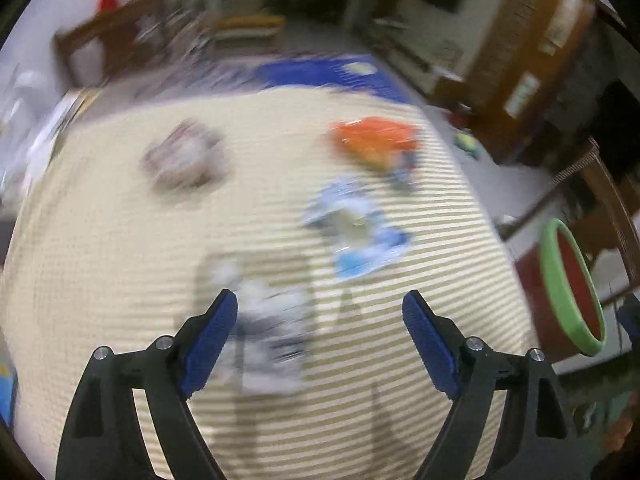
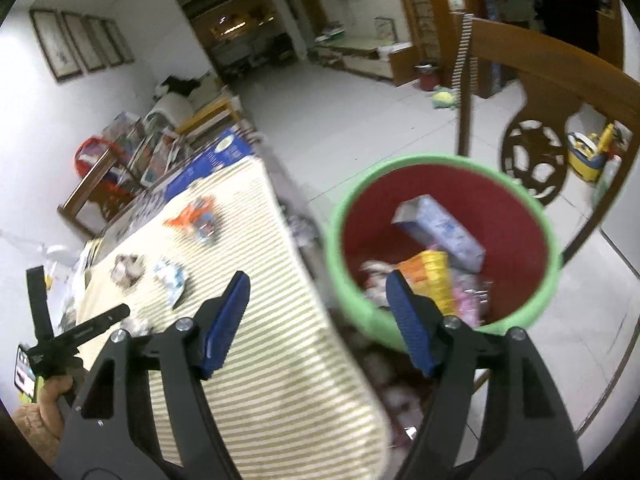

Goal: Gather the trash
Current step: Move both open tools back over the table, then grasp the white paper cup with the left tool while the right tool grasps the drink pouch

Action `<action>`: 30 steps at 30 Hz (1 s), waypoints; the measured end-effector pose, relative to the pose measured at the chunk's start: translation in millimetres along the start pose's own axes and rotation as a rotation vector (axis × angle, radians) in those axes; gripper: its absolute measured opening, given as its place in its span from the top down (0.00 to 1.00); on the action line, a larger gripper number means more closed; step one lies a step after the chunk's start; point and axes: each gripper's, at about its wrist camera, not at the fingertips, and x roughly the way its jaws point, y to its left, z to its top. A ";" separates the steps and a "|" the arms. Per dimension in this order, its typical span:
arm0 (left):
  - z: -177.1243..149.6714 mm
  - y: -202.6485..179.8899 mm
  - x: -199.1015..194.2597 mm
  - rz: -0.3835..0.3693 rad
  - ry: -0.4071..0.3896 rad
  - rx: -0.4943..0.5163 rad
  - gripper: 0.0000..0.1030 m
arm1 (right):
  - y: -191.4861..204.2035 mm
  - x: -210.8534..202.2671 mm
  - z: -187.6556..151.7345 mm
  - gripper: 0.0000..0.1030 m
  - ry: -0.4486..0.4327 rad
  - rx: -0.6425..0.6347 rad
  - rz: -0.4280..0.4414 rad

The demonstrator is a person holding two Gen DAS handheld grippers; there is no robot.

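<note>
Over a striped tablecloth (image 1: 120,280) my left gripper (image 1: 320,308) stands open and empty; the view is blurred. A crumpled grey-white wrapper (image 1: 272,336) lies on the cloth just by its left finger. Farther off lie a blue-white wrapper (image 1: 356,232), an orange wrapper (image 1: 376,140) and a crumpled round piece (image 1: 184,156). My right gripper (image 2: 318,280) is open with nothing in it, over the table's edge beside the green-rimmed red bin (image 2: 340,216). The bin holds a pale blue box (image 2: 440,228), a yellow-orange packet (image 2: 428,276) and pink wrappers.
The bin (image 1: 558,276) stands off the table's right side, next to a wooden chair (image 2: 532,60). A blue box (image 2: 216,156) lies at the table's far end. A person's hand (image 2: 50,398) shows at the lower left. White tiled floor (image 2: 360,112) lies beyond.
</note>
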 end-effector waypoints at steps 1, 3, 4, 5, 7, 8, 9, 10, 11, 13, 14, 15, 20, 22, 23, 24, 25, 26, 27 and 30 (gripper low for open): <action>-2.0 12.6 3.0 -0.002 0.020 -0.019 0.21 | 13.1 5.3 -1.2 0.33 0.013 -0.015 0.012; -5.2 25.0 13.3 -0.033 0.079 -0.029 0.21 | 38.0 14.5 -3.8 0.33 0.033 -0.050 0.033; -6.4 28.7 17.6 -0.044 0.095 -0.030 0.21 | 48.3 18.3 -5.1 0.33 0.041 -0.065 0.042; -7.2 31.6 22.3 -0.055 0.108 -0.026 0.21 | 63.2 24.7 -6.4 0.32 0.053 -0.086 0.055; -7.4 33.4 33.7 -0.073 0.139 0.003 0.31 | 85.9 35.9 -9.6 0.31 0.077 -0.118 0.075; -7.3 34.4 40.5 -0.088 0.161 0.019 0.40 | 96.6 40.7 -11.8 0.31 0.089 -0.133 0.083; -7.3 36.4 45.3 -0.099 0.183 0.024 0.59 | 105.8 45.3 -13.3 0.31 0.101 -0.147 0.089; -8.5 36.7 48.3 -0.124 0.203 0.022 0.61 | 116.1 51.7 -14.7 0.31 0.115 -0.163 0.094; -7.2 41.1 48.6 -0.155 0.208 0.013 0.61 | 124.1 56.4 -16.2 0.31 0.123 -0.174 0.097; -4.9 44.2 45.4 -0.169 0.200 0.042 0.63 | 144.4 72.0 -17.9 0.31 0.148 -0.206 0.108; -3.0 47.8 39.3 -0.170 0.177 0.066 0.63 | 153.0 79.6 -17.6 0.31 0.162 -0.221 0.112; -1.5 52.1 33.5 -0.175 0.159 0.078 0.63 | 158.6 87.0 -17.3 0.31 0.176 -0.236 0.114; 5.7 71.5 18.1 -0.185 0.101 0.066 0.63 | 198.9 141.1 -13.8 0.31 0.264 -0.356 0.099; 6.9 77.1 16.4 -0.183 0.090 0.051 0.63 | 210.4 160.4 -14.8 0.31 0.293 -0.399 0.090; 7.8 79.9 15.8 -0.183 0.085 0.043 0.63 | 216.5 171.1 -15.2 0.31 0.306 -0.424 0.083; 8.8 84.1 15.5 -0.182 0.080 0.029 0.63 | 222.2 181.4 -16.0 0.31 0.315 -0.451 0.070; 8.5 87.1 15.5 -0.181 0.077 0.023 0.63 | 226.8 190.7 -16.8 0.31 0.321 -0.473 0.057; 9.2 90.7 15.2 -0.177 0.072 0.013 0.63 | 230.5 200.3 -18.1 0.31 0.330 -0.491 0.047; 9.7 93.7 14.1 -0.174 0.069 0.009 0.63 | 233.0 207.2 -18.7 0.31 0.339 -0.501 0.041; 11.9 105.9 9.6 -0.156 0.056 -0.013 0.63 | 240.4 225.8 -21.8 0.31 0.368 -0.528 0.032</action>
